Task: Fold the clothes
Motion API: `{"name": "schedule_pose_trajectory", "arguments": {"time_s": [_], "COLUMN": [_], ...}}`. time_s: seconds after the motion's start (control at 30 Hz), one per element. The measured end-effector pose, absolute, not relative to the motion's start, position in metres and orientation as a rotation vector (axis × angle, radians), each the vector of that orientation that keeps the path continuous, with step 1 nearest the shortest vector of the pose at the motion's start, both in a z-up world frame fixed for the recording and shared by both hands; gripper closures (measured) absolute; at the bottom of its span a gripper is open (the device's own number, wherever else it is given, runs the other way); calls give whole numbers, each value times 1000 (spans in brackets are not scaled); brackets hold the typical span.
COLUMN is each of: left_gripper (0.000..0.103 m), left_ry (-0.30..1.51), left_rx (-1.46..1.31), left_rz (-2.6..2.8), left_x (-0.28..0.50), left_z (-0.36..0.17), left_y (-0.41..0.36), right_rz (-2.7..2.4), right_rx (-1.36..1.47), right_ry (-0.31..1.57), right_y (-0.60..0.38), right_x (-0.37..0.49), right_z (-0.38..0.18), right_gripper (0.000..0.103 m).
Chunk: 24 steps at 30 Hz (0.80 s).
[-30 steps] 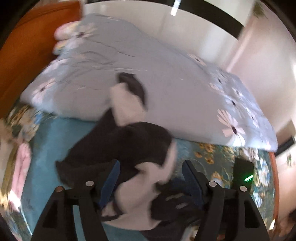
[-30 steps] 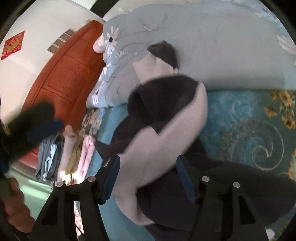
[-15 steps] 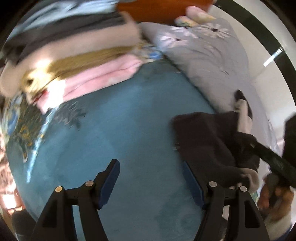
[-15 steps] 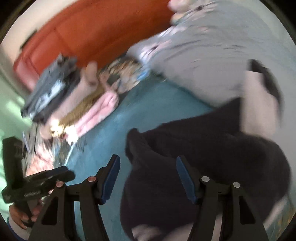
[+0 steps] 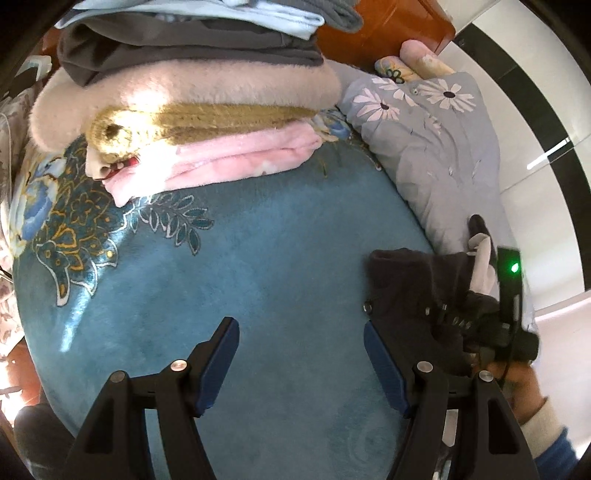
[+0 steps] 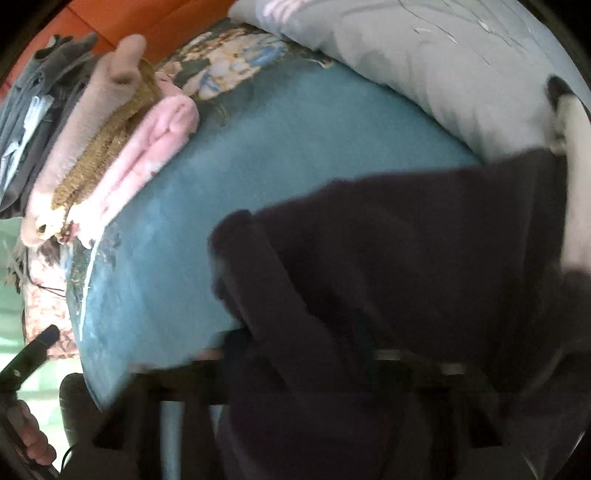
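Observation:
A dark garment with pale cream panels (image 5: 417, 291) lies crumpled on the blue bedspread (image 5: 258, 277) at the right. My left gripper (image 5: 301, 360) is open and empty above the bare spread, left of the garment. In the right wrist view the dark garment (image 6: 406, 258) fills the lower right and covers my right gripper (image 6: 306, 354); its fingers are buried in the cloth and blurred. The right gripper's body with a green light (image 5: 511, 295) shows at the garment in the left wrist view.
A stack of folded clothes (image 5: 192, 110) in pink, tan, beige and grey sits at the far left of the bed, also in the right wrist view (image 6: 110, 147). A grey floral duvet (image 5: 436, 155) lies behind. An orange headboard (image 5: 388, 33) stands at the back.
Both grippers swung left from over the garment. The left now faces bare spread and the folded stack. The right gripper has sunk into the dark garment, its fingers no longer visible.

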<state>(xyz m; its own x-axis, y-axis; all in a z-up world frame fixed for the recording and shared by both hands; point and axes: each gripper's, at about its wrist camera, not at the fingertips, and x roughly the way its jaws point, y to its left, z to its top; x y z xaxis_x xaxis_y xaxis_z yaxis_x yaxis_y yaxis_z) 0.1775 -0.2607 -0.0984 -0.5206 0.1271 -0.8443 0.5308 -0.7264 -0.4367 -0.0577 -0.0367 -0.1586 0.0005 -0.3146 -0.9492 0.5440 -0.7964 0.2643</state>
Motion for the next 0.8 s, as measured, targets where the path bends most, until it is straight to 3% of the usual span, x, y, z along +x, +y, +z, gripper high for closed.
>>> {"name": "schedule_pose_trajectory", "arguments": {"time_s": [0.17, 0.37, 0.5, 0.63, 0.8], "left_gripper": [29, 29, 29, 29, 29], "left_ry": [1000, 991, 976, 1019, 1236], "left_rx": [1338, 1323, 1377, 1502, 1730], "left_rz": [-2353, -2402, -2479, -2527, -2445], "left_x": [190, 197, 187, 172, 142], "left_z": [-85, -70, -60, -62, -91], "left_y": [-262, -251, -221, -180, -125], "right_rz": [-1921, -1988, -1950, -2055, -2142], "right_rx": [1566, 1257, 1026, 959, 1104], "right_ry": [37, -271, -378, -486, -656], "right_y": [-8, 77, 136, 209, 272], "right_x": [-18, 50, 120, 154, 160], "right_z": [-109, 14, 80, 86, 35], "right_gripper": [93, 93, 93, 93, 93]}}
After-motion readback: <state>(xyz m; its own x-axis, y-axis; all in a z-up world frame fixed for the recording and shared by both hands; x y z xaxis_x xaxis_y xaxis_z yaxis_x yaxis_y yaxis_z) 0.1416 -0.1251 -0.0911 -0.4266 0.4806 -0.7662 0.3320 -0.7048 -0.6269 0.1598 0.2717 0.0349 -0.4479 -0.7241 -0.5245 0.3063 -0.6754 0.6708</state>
